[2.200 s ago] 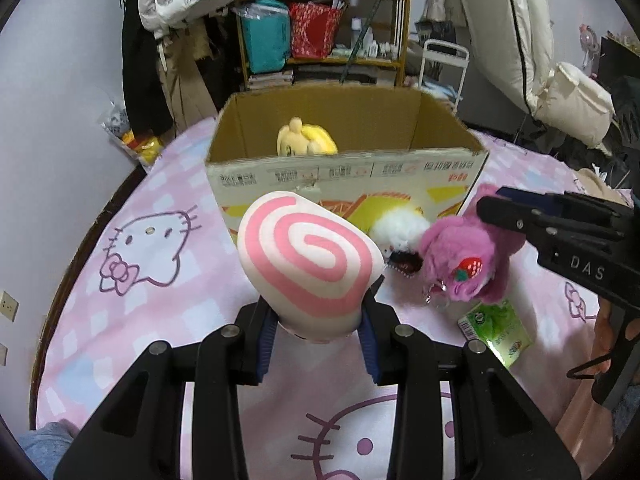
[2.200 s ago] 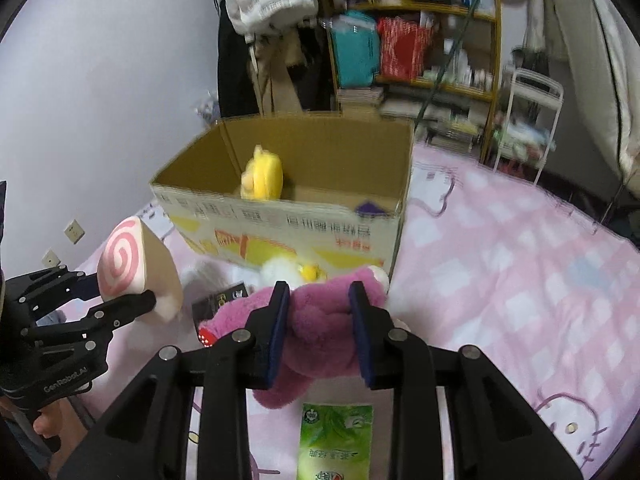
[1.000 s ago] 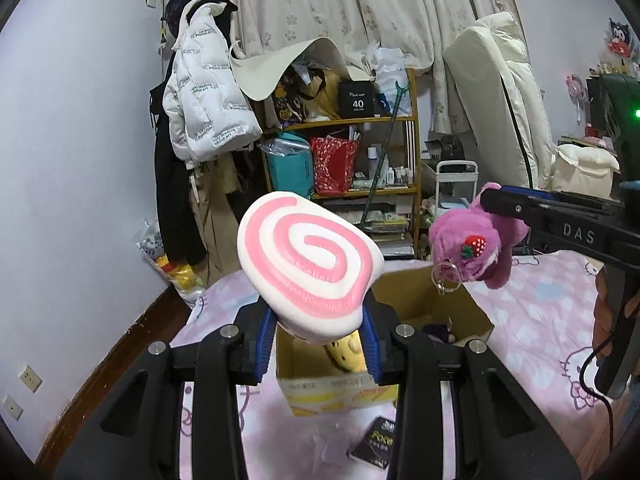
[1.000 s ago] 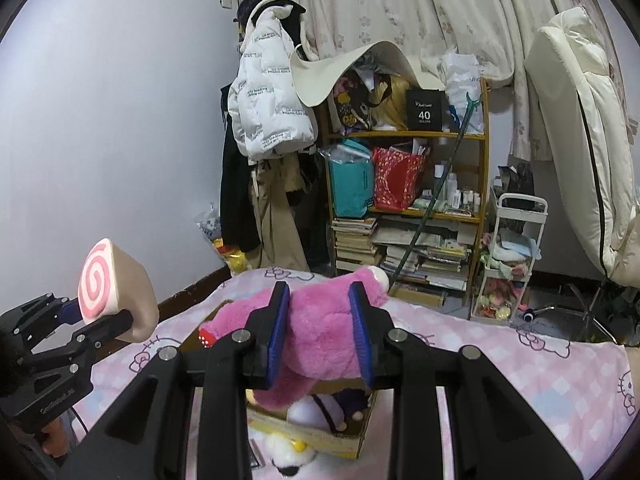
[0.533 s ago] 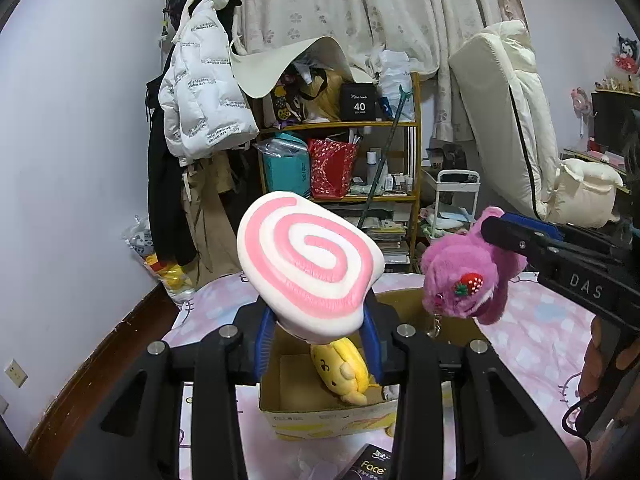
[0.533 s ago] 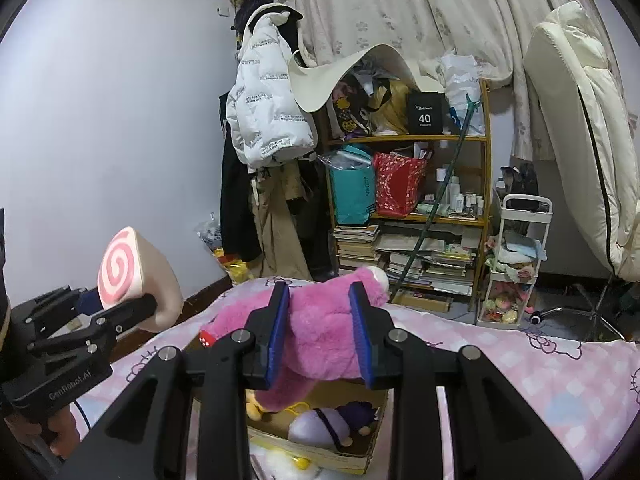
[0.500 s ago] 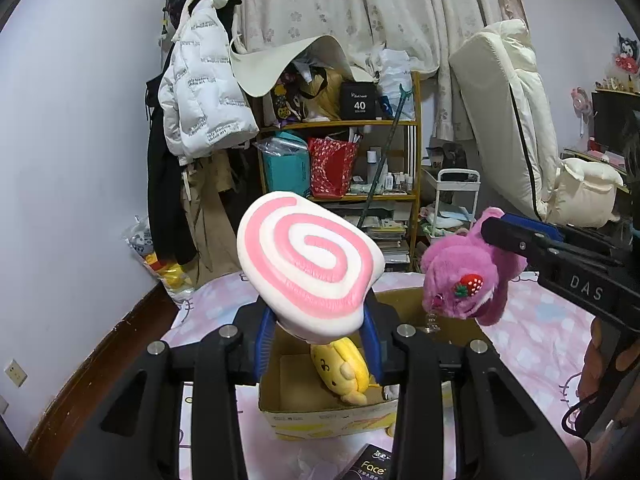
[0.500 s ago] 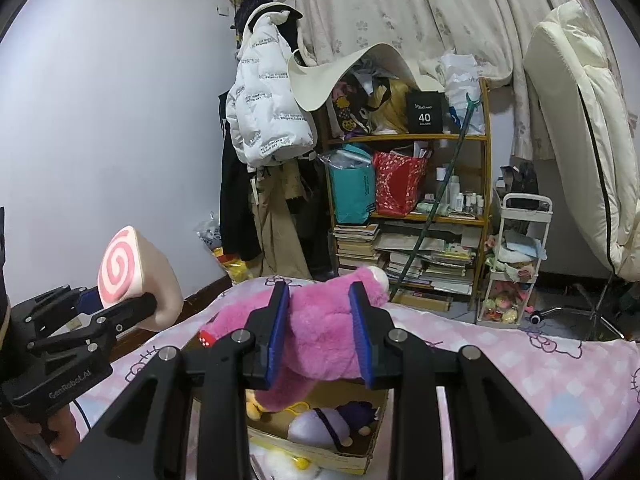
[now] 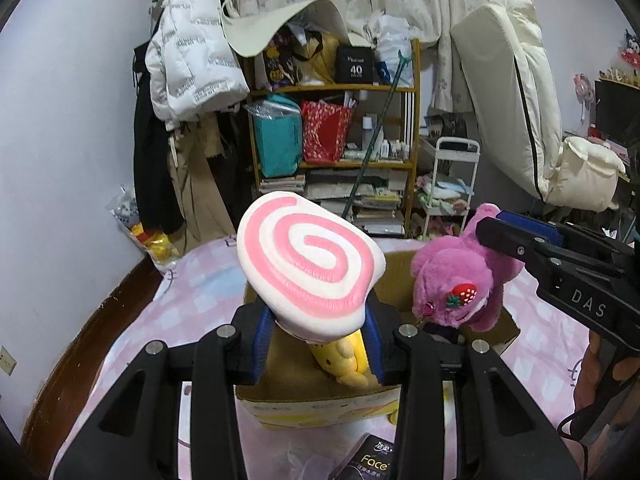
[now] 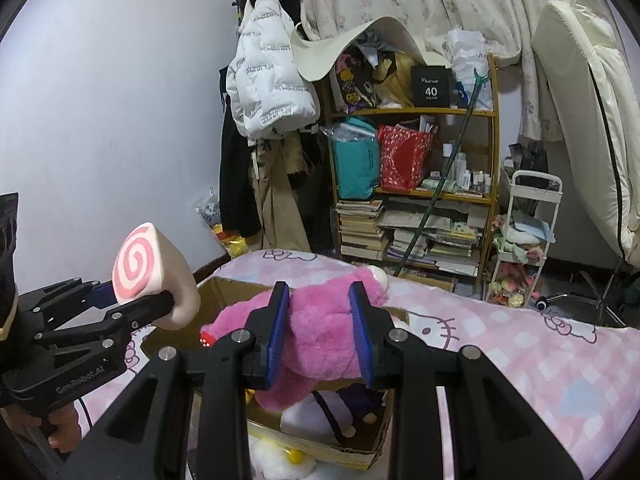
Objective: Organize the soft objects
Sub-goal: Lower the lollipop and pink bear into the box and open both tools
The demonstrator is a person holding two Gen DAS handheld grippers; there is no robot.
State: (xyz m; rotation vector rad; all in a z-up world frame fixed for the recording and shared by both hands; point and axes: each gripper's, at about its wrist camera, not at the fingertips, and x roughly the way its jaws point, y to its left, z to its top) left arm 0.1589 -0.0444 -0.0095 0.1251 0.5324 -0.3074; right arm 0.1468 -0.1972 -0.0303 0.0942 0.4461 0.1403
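Both jaws clamped: left gripper (image 9: 316, 334) on pink-spiral foam roll (image 9: 308, 258), right gripper (image 10: 320, 334) on magenta plush bear (image 10: 316, 332), poised above open cardboard box (image 9: 316, 400) for dropping in.

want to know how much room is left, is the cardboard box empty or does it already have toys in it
Not empty: the open cardboard box already holds a yellow plush and a white-and-purple plush.

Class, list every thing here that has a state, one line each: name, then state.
Left tongs: shut on the swirl cushion.
Swirl cushion: held in the air above the box.
Right tongs: shut on the pink plush.
Pink plush: held in the air above the box.
Cardboard box: open, toys inside.
Yellow plush: lying inside the box.
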